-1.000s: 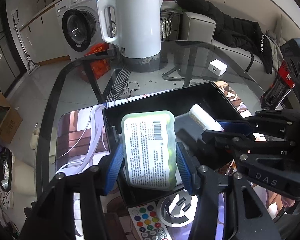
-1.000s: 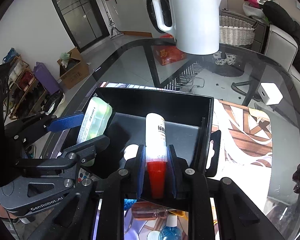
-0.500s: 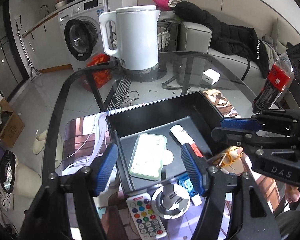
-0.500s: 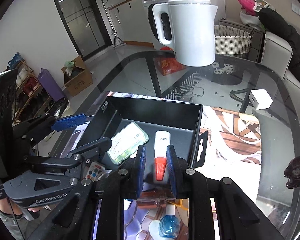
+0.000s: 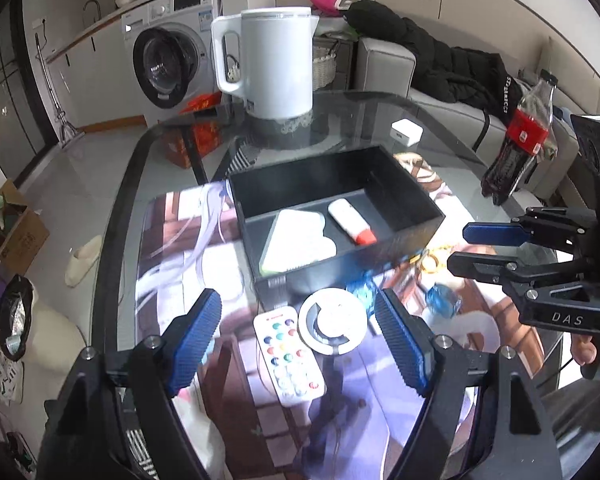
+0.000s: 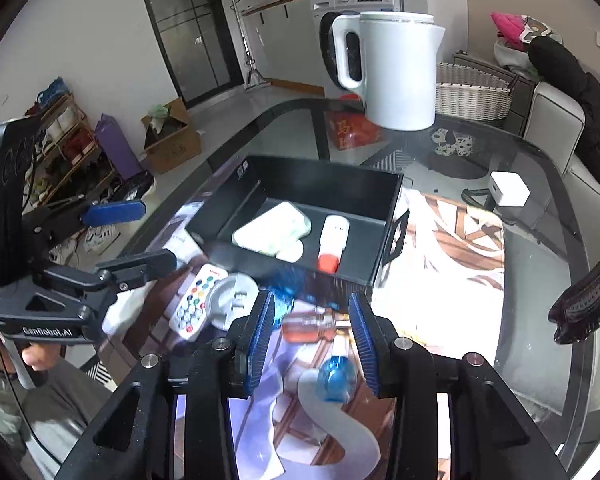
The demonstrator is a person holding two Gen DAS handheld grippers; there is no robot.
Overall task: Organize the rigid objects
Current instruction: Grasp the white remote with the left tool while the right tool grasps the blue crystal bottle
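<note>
A black box (image 5: 416, 236) (image 6: 388, 216) sits on the glass table. In it lie a pale green pack (image 5: 300, 242) (image 6: 274, 230) and a white tube with a red cap (image 5: 350, 220) (image 6: 332, 240). My left gripper (image 5: 300, 334) is open and empty, above a white remote (image 5: 288, 356) (image 6: 192, 300) and a round white plug (image 5: 332, 326) (image 6: 232, 300). My right gripper (image 6: 312, 340) is open and empty, over an orange bottle (image 6: 312, 326) and a blue-capped bottle (image 6: 336, 378).
A white kettle (image 5: 276, 64) (image 6: 396, 68) stands beyond the box. A white charger (image 5: 406, 132) (image 6: 510, 190) lies at the right. A cola bottle (image 5: 518, 136) stands near the right edge. A patterned mat (image 6: 452, 248) covers the table.
Both grippers let go of the pack and the tube inside the box, opened wide and pulled back toward the near side of the table.
</note>
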